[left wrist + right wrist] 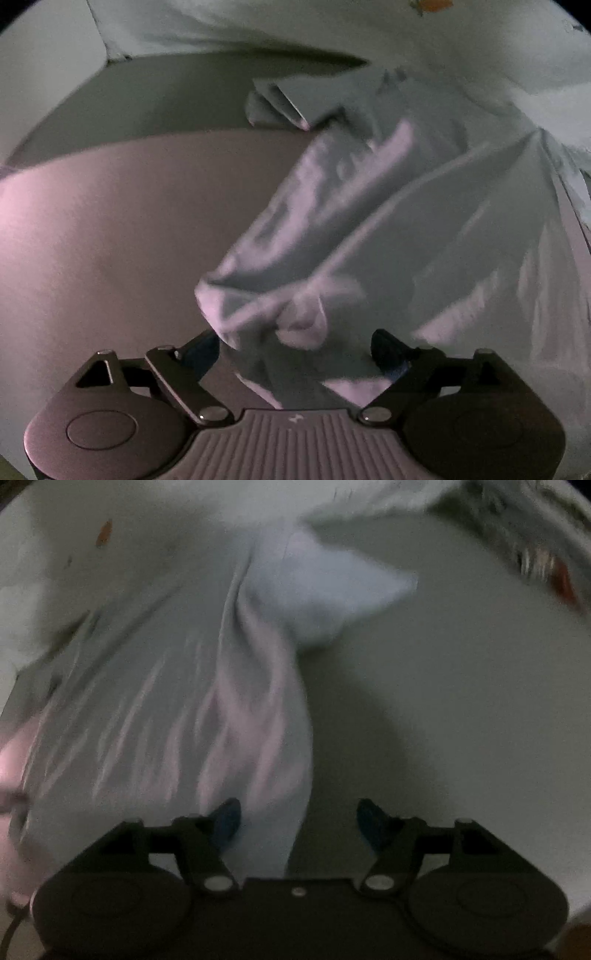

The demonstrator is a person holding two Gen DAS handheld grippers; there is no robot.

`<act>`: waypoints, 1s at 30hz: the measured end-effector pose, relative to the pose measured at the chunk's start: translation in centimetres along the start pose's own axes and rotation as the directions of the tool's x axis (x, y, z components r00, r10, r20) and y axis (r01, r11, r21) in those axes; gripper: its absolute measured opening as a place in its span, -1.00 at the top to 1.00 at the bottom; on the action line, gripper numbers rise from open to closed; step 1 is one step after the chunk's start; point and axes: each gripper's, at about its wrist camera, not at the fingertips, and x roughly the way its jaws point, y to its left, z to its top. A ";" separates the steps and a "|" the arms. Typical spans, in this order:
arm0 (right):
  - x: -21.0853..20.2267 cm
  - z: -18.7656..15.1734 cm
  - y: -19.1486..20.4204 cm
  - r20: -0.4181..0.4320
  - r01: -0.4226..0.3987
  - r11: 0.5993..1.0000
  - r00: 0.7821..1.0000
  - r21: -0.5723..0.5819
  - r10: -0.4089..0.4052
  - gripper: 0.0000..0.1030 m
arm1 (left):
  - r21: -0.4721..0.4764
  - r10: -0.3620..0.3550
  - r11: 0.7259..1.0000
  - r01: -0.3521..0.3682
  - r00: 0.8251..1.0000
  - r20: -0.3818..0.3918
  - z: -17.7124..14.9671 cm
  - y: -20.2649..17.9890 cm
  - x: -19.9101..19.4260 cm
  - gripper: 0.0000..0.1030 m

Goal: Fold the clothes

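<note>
Both claws are spread. The left claw (295,345) straddles the pale garment (369,221) low in frame, ready to pinch. The right claw (297,818) seemingly straddles its blurred edge.

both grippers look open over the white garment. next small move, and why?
Probably close the left gripper on the bunched fold of the white garment lying between its spread fingers. The right gripper is open too, with only a cloth edge between its fingers, so nothing is held yet. The pictures are blurry, so confirm the cloth sits between the pads first.

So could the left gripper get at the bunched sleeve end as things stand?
Probably yes: the left gripper is open and the sleeve end lies between its fingers, nothing covering it.
</note>
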 end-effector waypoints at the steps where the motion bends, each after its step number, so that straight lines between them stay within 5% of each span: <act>1: -0.1 -1.1 0.2 0.003 0.002 1.000 1.000 0.004 -0.002 -0.34 | -0.017 -0.002 1.000 0.002 1.000 0.000 -0.6 0.0 -0.1 -0.68; 3: -0.4 -2.0 0.5 0.020 -0.027 1.000 0.999 0.000 0.027 0.35 | -0.057 0.037 0.998 -0.035 0.999 0.038 -1.2 -0.1 -0.2 -0.45; 4: -0.5 -1.9 0.7 0.033 -0.064 0.998 0.997 -0.010 0.064 0.84 | -0.079 0.051 0.996 -0.046 0.997 0.056 -1.4 -0.1 -0.4 -0.01; 6: -2.2 -1.6 1.4 0.087 -0.100 0.994 0.991 -0.046 0.104 0.85 | -0.115 0.068 0.992 -0.059 0.995 0.076 -1.5 -0.1 -1.7 0.65; 12: -12.2 0.6 -1.9 0.264 -0.262 0.962 0.936 0.082 0.232 0.86 | -0.236 -0.073 0.965 0.113 0.983 0.170 -2.0 1.3 -11.0 0.71; 15: -16.3 1.1 -4.4 0.341 -0.318 0.932 0.907 0.173 0.246 0.86 | -0.285 -0.039 0.957 0.056 0.997 0.065 -4.0 2.2 -10.4 0.62; 18: -14.2 0.9 -5.9 0.249 -0.246 0.945 0.950 0.216 0.190 0.75 | -0.328 -0.009 0.945 -0.005 0.999 -0.042 -6.1 3.2 -9.8 0.30; 20: -11.7 0.1 -5.5 0.140 -0.098 0.977 0.987 0.188 0.072 0.59 | -0.352 0.008 0.935 -0.048 0.993 -0.114 -7.4 3.9 -9.4 0.31; 23: -9.7 -2.1 -4.8 0.017 0.106 0.992 0.994 0.074 -0.107 0.57 | -0.382 0.029 0.918 -0.104 0.980 -0.198 -9.3 4.9 -9.1 0.33; 24: -9.9 -2.8 -4.6 0.000 0.117 0.991 0.993 0.071 -0.117 0.56 | -0.391 0.032 0.915 -0.099 0.984 -0.173 -9.4 5.2 -9.7 0.33; 26: -10.1 -3.9 -4.4 -0.003 0.081 0.993 0.997 0.088 -0.081 0.10 | -0.401 0.046 0.911 -0.094 0.991 -0.128 -9.7 5.7 -10.6 0.28; 30: -9.7 -3.8 -3.7 0.025 0.084 0.995 0.996 0.055 -0.085 0.05 | -0.330 0.084 0.938 -0.110 0.992 -0.091 -8.6 4.7 -10.1 0.22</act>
